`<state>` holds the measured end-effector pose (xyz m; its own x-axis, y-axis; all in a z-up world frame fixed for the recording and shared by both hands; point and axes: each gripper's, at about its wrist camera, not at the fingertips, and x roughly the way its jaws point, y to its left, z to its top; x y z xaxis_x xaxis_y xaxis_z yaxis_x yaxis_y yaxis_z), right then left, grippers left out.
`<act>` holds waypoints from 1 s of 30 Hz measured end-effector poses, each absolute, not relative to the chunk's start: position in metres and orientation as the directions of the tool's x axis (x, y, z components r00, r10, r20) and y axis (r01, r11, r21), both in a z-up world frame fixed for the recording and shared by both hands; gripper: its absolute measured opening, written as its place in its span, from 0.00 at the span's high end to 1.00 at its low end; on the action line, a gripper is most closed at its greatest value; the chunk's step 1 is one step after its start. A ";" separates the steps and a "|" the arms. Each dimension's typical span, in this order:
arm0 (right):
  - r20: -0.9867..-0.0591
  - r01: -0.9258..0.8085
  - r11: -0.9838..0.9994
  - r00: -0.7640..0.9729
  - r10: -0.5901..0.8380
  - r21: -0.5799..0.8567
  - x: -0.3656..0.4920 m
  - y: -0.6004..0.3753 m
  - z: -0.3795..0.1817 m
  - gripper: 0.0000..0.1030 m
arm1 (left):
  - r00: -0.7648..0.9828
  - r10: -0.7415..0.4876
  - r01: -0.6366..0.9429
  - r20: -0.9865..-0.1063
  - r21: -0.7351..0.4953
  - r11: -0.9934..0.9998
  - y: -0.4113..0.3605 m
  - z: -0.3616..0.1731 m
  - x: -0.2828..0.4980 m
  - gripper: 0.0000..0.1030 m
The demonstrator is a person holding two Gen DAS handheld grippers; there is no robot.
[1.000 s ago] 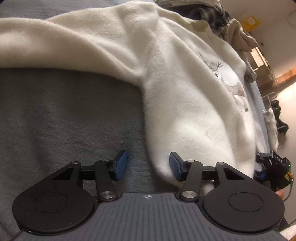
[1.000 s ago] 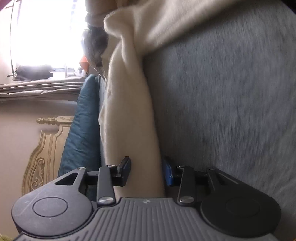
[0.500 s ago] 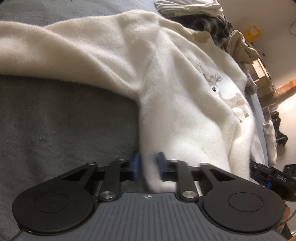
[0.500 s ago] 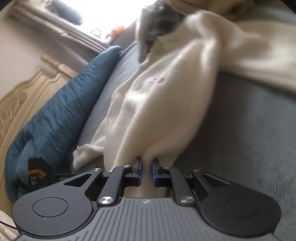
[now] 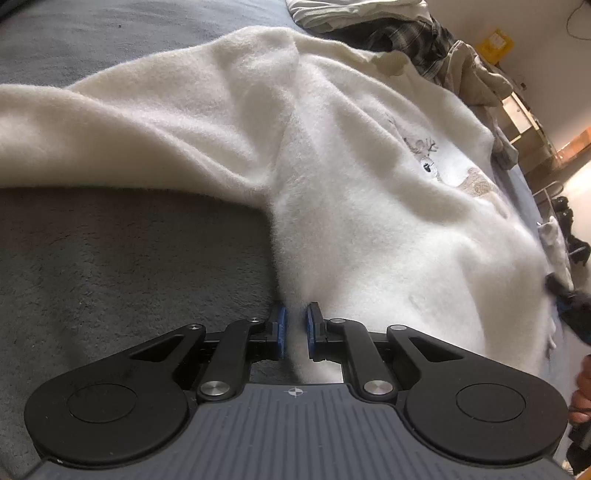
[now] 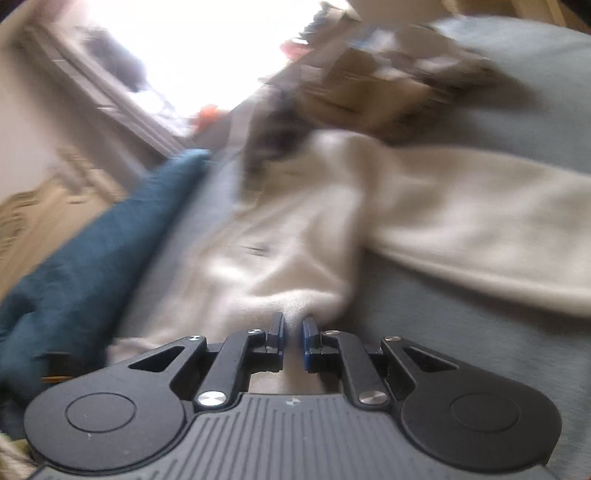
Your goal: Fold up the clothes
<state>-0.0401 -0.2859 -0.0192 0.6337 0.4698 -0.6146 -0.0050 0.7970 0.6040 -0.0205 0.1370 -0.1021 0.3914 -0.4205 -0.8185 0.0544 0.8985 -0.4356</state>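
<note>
Left wrist view: our left claw (image 5: 295, 330) nearly closed, pinching the hem of a cream fleece sweater (image 5: 332, 166) with a reindeer print (image 5: 430, 157), spread on a grey blanket (image 5: 110, 266); plaid garment (image 5: 413, 33) beyond.

Right wrist view, blurred: our right claw (image 6: 293, 339) nearly closed, pinching the sweater's (image 6: 369, 221) edge; teal pillow (image 6: 92, 251) at left.

Both wrist views low, close over sweater (image 5: 369, 206)

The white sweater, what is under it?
Under the sweater lies a grey blanket, showing all around its edges. Whatever sits beneath the sweater's middle is covered. Both tongs, left and right, pinch its hem.
</note>
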 end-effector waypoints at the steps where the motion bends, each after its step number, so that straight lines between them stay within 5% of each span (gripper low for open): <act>1: -0.649 0.034 0.806 0.615 0.449 0.591 -0.038 -0.292 -0.029 0.90 | 0.392 -0.419 0.060 -0.819 -0.431 0.900 0.137 -0.102 -0.021 0.91; 5: -0.670 0.125 0.739 0.541 0.508 0.662 -0.035 -0.311 -0.053 0.86 | 0.386 -0.414 0.094 -0.824 -0.411 0.907 0.137 -0.097 -0.022 0.90; 7: -0.574 0.168 0.628 0.628 0.526 0.760 -0.043 -0.335 -0.049 0.76 | 0.384 -0.415 0.105 -0.825 -0.408 0.907 0.139 -0.093 -0.022 0.89; 9: -0.497 0.218 0.510 0.703 0.510 0.832 -0.049 -0.359 -0.051 0.44 | 0.395 -0.416 0.092 -0.819 -0.416 0.905 0.142 -0.090 -0.021 0.82; 12: -0.543 0.376 0.414 0.717 0.436 0.829 -0.043 -0.384 -0.069 0.38 | 0.422 -0.405 0.022 -0.811 -0.437 0.899 0.152 -0.090 -0.014 0.72; 19: -0.516 0.487 0.172 0.812 0.271 0.856 -0.019 -0.405 -0.101 0.44 | 0.454 -0.400 -0.230 -0.796 -0.538 0.811 0.177 -0.103 -0.001 0.67; 21: -0.568 0.522 0.240 0.798 0.202 0.818 -0.007 -0.404 -0.094 0.77 | 0.476 -0.366 -0.240 -0.800 -0.518 0.821 0.182 -0.099 -0.001 0.67; 22: -0.589 0.529 0.295 0.790 0.173 0.796 -0.001 -0.406 -0.086 0.85 | 0.487 -0.348 -0.245 -0.801 -0.508 0.826 0.184 -0.097 -0.002 0.67; 30: -0.525 0.428 0.704 0.846 -0.092 0.567 0.037 -0.430 0.009 0.87 | 0.545 -0.230 -0.314 -0.806 -0.451 0.836 0.207 -0.089 0.001 0.66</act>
<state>0.0370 -0.4304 0.0088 0.8464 -0.0918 -0.5246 0.4276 0.7042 0.5668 0.0012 0.2074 -0.0888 0.5454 -0.2298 -0.8061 -0.3141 0.8356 -0.4507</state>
